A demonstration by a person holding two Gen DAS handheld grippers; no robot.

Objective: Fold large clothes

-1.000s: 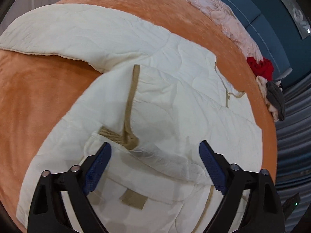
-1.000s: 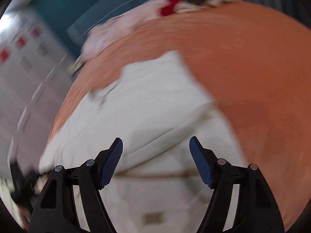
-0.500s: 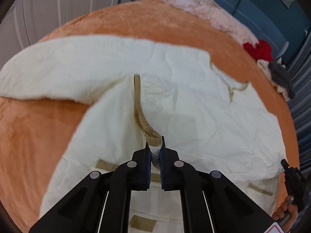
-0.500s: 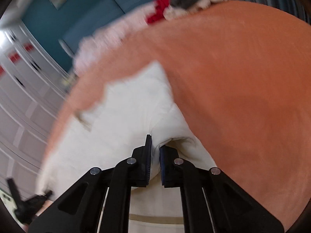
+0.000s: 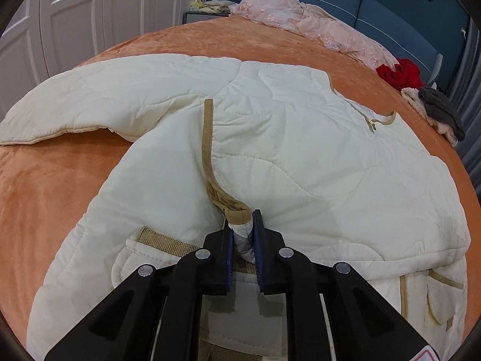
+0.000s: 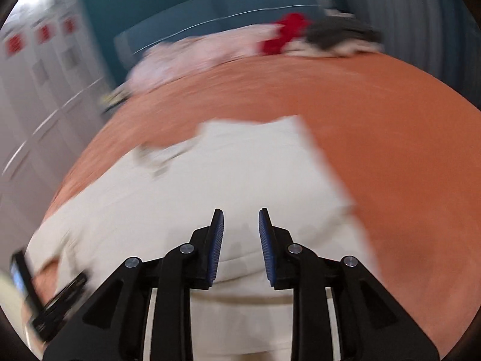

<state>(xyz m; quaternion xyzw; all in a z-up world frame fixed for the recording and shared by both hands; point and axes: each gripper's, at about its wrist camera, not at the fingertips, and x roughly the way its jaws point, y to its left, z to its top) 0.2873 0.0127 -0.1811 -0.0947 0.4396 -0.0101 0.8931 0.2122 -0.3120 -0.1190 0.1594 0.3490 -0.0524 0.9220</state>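
A large cream quilted jacket [image 5: 300, 138] with tan trim lies spread on an orange bed cover [image 5: 54, 186]. One sleeve [image 5: 90, 102] stretches to the left. My left gripper [image 5: 243, 225] is shut on a bunched fold of the jacket at its tan-edged hem and holds it raised. In the blurred right wrist view the jacket [image 6: 210, 186] lies below my right gripper [image 6: 241, 228], whose jaws stand partly apart with nothing between them.
A pink garment [image 5: 312, 27], a red one [image 5: 401, 72] and a grey and cream pile [image 5: 439, 111] lie along the bed's far edge by a blue headboard [image 5: 390, 9]. White closet doors [image 5: 75, 21] stand to the left.
Both grippers closed on the jacket half a second ago. The left one has kept its hold and lifted the hem. The right one has since opened and let go.
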